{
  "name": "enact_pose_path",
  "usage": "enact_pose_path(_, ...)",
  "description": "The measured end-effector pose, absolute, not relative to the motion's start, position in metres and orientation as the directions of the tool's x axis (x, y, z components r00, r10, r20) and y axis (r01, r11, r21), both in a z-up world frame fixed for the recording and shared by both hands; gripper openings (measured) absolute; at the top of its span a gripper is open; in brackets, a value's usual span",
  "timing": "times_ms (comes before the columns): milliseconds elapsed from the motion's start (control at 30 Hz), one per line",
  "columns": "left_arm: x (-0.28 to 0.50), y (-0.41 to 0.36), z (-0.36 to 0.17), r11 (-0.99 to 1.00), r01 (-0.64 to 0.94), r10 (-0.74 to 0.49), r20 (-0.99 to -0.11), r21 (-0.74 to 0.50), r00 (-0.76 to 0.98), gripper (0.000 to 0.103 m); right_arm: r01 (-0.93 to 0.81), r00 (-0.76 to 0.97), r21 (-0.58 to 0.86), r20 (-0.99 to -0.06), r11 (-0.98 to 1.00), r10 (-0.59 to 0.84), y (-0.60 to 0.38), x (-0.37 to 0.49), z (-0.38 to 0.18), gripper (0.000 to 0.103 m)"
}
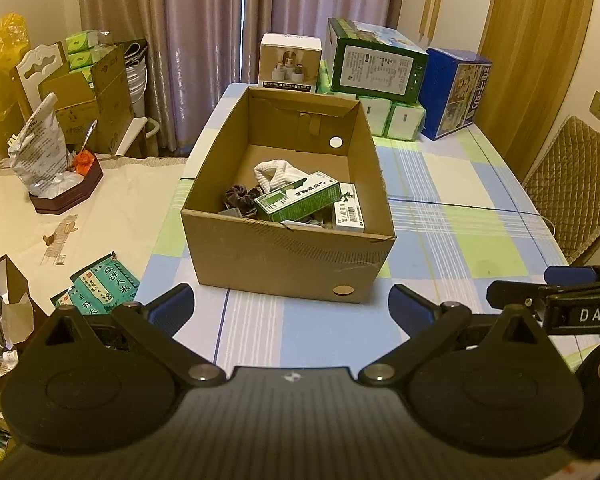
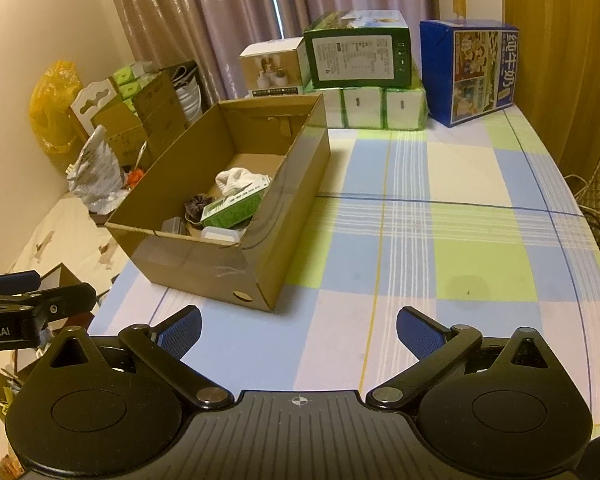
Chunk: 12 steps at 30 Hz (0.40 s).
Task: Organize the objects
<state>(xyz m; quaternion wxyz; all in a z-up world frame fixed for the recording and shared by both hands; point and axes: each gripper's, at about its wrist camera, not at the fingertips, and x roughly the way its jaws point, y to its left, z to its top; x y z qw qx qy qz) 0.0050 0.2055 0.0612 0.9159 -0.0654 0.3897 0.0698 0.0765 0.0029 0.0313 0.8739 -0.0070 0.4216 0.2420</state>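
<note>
An open cardboard box (image 1: 276, 256) (image 2: 204, 264) stands on the checked tablecloth. Inside lie a green medicine carton (image 1: 296, 198) (image 2: 232, 210), a white cloth (image 1: 276, 172) (image 2: 236, 180), a dark scrunchie (image 1: 236, 196) (image 2: 196, 206) and a small white-and-green carton (image 1: 350, 212). My left gripper (image 1: 292, 304) is open and empty, just in front of the box. My right gripper (image 2: 298, 330) is open and empty over bare cloth, to the right of the box's near corner. Each gripper shows at the edge of the other's view.
At the table's far end stand a white product box (image 1: 290, 62), a green carton (image 1: 376, 64) on tissue packs (image 1: 392, 118), and a blue milk carton (image 1: 456, 92). Left of the table lie green packets (image 1: 100, 284), a bag and cardboard boxes. A quilted chair (image 1: 572, 184) stands right.
</note>
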Motion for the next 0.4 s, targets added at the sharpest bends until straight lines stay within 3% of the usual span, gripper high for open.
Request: enact_pose_path(400,0.0066,0.2044,0.0628,0.981,-0.179,0.071,-0.712,-0.077,0.698,0.102,-0.437,0.523,0.186,-0.744,0.880,0.417,0.0058,0.0781,0.0303,0.101)
